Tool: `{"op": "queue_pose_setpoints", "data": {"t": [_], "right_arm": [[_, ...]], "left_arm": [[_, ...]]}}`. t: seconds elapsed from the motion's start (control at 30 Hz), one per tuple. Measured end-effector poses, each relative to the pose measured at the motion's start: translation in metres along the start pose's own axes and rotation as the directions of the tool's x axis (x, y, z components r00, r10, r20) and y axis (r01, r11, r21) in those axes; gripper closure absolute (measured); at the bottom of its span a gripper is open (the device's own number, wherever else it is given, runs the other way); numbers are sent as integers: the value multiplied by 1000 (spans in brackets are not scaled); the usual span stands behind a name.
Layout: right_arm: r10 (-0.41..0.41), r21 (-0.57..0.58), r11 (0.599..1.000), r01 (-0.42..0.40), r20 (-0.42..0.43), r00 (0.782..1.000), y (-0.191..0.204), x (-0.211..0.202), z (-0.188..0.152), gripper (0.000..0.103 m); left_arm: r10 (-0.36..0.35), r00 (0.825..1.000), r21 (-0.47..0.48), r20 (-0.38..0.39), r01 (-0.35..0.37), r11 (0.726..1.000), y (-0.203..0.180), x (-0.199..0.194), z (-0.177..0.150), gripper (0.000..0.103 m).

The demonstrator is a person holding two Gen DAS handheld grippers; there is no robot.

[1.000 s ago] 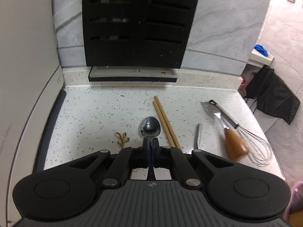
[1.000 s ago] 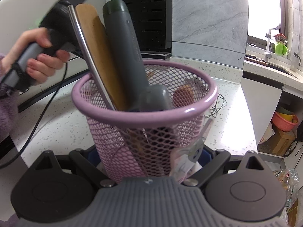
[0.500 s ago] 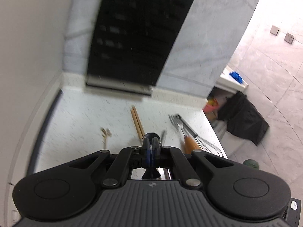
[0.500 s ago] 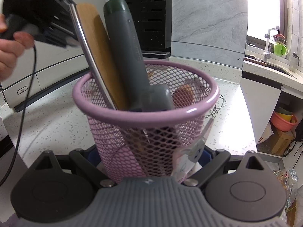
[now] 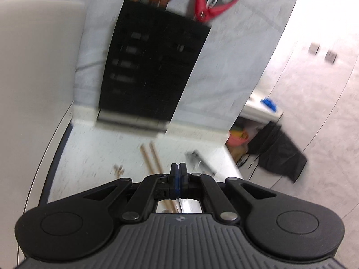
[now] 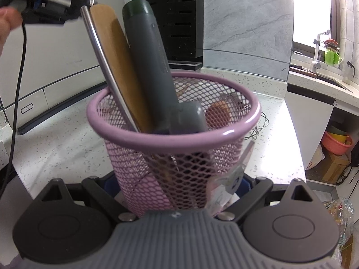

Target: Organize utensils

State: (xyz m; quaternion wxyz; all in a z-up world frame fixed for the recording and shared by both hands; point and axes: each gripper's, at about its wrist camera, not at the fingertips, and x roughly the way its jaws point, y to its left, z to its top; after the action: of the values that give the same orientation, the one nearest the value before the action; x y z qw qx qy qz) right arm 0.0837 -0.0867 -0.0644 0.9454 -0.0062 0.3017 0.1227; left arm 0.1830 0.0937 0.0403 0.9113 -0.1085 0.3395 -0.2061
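My right gripper (image 6: 179, 186) is shut on the pink mesh basket (image 6: 175, 141), its pads pressing both sides. A wooden spatula handle (image 6: 116, 62), a grey handle (image 6: 150, 62) and a steel handle (image 6: 98, 51) stand in the basket. My left gripper (image 5: 178, 172) is shut, with a shiny strip of the spoon (image 5: 188, 206) showing under its pads. It hangs above the counter, where chopsticks (image 5: 152, 159), a small gold-tipped utensil (image 5: 119, 170) and a blurred fork (image 5: 199, 159) lie. In the right wrist view the left gripper (image 6: 51, 2) is up at the top left, held by a hand (image 6: 6, 20).
A black knife block (image 5: 152, 67) with red scissors (image 5: 213, 0) stands against the back wall. A white appliance (image 6: 56, 67) lines the counter's left side. A whisk (image 6: 217, 109) lies behind the basket. A black cable (image 6: 18, 78) hangs down at the left. The counter ends at the right.
My left gripper has risen from the counter with the spoon and tilted up, so the utensils look smaller. In the right wrist view it moved up and left. The right gripper and basket stayed still.
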Motion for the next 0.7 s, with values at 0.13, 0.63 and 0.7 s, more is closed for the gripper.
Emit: {"op": "queue_pose_setpoints", "data": {"t": [0.13,0.63,0.7], "right_arm": [[1,-3,1000,-1,1,1000,0,0,0,9],[-1,-8,1000,1,-3,1000,-3,-4,-4,9],[1,-6,1000,-1,1,1000,-7,-5,-5,9]], "left_arm": [[50,997,48,-59,-47,998,1,-7,-25,103],[75,968,73,-239,-59,996,-26,28,-100,55],[117,961,80,-250,-100,992,-31,39,-103,55]]}}
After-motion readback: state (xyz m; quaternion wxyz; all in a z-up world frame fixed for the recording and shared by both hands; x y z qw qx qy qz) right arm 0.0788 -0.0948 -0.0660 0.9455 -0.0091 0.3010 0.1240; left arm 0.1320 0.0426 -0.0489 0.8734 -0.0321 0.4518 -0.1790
